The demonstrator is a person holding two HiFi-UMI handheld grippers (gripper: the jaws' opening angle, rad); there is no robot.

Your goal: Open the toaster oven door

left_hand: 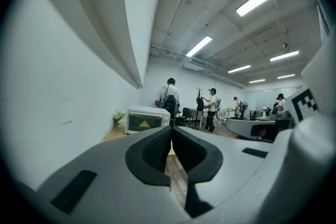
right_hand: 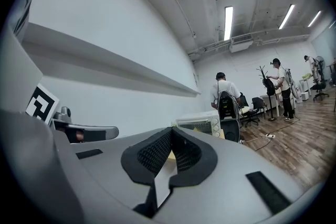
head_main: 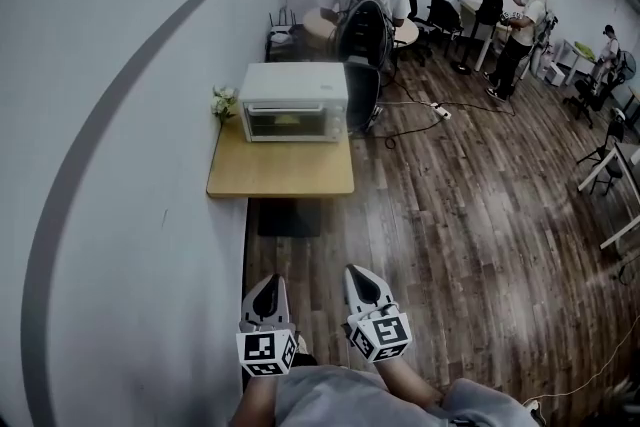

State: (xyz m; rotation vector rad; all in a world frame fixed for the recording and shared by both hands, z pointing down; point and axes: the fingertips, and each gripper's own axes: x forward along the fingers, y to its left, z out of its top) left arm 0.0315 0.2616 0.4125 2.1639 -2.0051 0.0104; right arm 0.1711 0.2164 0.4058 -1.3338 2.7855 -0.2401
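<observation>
On the table [head_main: 280, 177] sits the shut toaster oven [head_main: 293, 102]; left gripper [head_main: 268, 283] and right gripper [head_main: 360, 275] have closed, empty jaws.

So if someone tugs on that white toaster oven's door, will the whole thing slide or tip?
Probably not tip: the toaster oven is a wide, low box sitting flat on the wooden table. It might slide a little, since the tabletop looks smooth. Its door looks like one rigid glass-fronted panel.

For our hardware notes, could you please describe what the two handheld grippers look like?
Both the left gripper and right gripper have pale grey, tapering shells with black ribbed pads inside. Each carries a white cube printed with black square markers.
</observation>
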